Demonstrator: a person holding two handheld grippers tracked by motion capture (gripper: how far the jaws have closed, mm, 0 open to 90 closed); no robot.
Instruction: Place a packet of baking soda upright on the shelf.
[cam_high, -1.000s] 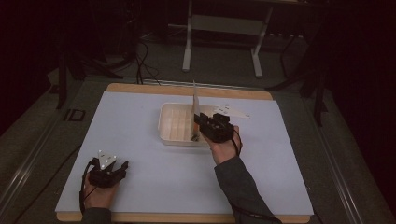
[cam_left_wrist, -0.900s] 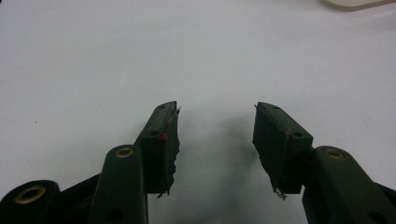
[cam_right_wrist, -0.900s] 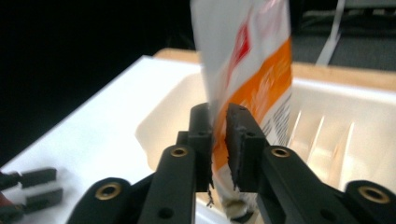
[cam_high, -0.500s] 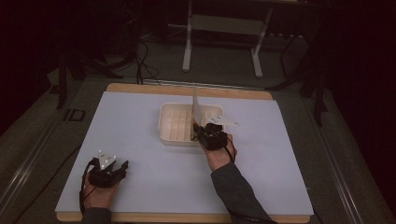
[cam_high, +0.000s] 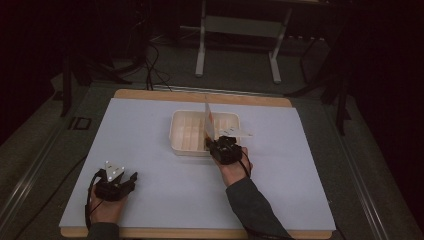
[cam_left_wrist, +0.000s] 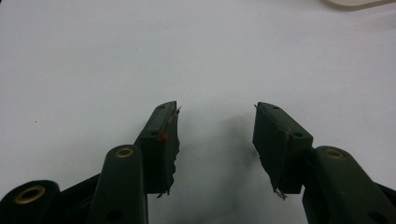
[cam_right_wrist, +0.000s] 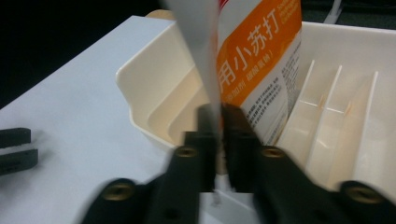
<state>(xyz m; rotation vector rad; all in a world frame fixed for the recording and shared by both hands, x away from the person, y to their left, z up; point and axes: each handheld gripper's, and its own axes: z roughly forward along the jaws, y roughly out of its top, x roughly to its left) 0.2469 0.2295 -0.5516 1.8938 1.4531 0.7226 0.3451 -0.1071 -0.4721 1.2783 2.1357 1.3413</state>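
Observation:
An orange and white packet (cam_high: 209, 121) (cam_right_wrist: 261, 60) with printed text stands upright on edge in a cream tray (cam_high: 176, 136) (cam_right_wrist: 140, 79) that has divider ribs. My right gripper (cam_high: 213, 143) (cam_right_wrist: 220, 126) is at the tray's near rim, its jaws nearly together on the packet's thin lower edge. They have just been opening, and that edge remains between them. My left gripper (cam_high: 131, 178) (cam_left_wrist: 215, 135) rests low over the white table at the near left, open with nothing between its pads.
The white table mat (cam_high: 150, 200) sits on a wooden board. A pale flat piece (cam_high: 241, 132) lies at the tray's right rim. The left gripper's black jaw tips (cam_right_wrist: 14, 149) show far left in the right gripper view. Dark floor and a metal stand (cam_high: 202, 45) lie beyond.
My right hand has sunk and drawn slightly nearer, lowering the packet into the tray. The left hand has stayed put.

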